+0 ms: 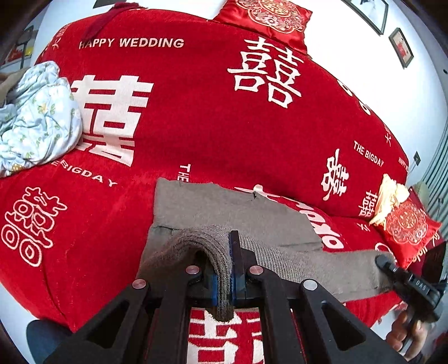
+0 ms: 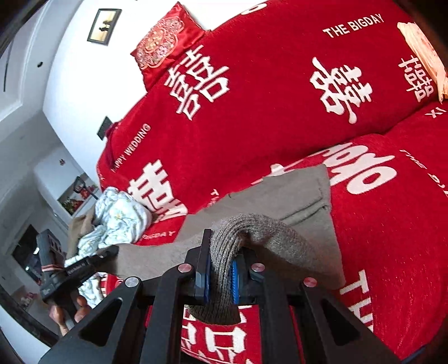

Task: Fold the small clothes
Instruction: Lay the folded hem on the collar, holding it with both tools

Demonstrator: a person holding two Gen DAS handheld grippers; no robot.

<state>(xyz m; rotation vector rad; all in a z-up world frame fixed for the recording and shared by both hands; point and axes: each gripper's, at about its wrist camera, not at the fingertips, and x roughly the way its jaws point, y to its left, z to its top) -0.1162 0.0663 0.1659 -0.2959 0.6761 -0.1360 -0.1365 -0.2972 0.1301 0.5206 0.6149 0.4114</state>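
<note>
A grey-brown knitted garment (image 1: pixel 229 212) lies spread on the red sofa seat (image 1: pixel 84 224). My left gripper (image 1: pixel 223 282) is shut on its ribbed near edge at the left corner. My right gripper (image 2: pixel 219 275) is shut on the same ribbed edge at the right corner, and it shows in the left wrist view (image 1: pixel 392 268) at the far right. The edge is stretched between both grippers and lifted off the seat. The garment (image 2: pixel 280 201) shows a pocket seam in the right wrist view. The left gripper (image 2: pixel 112 252) shows there at the left.
A crumpled pale blue floral cloth (image 1: pixel 36 117) lies on the sofa's left end. A red embroidered cushion (image 1: pixel 408 226) with a cream cloth (image 1: pixel 390 196) sits at the right end. Another red cushion (image 1: pixel 266 16) tops the backrest. Framed pictures (image 1: pixel 401 47) hang on the wall.
</note>
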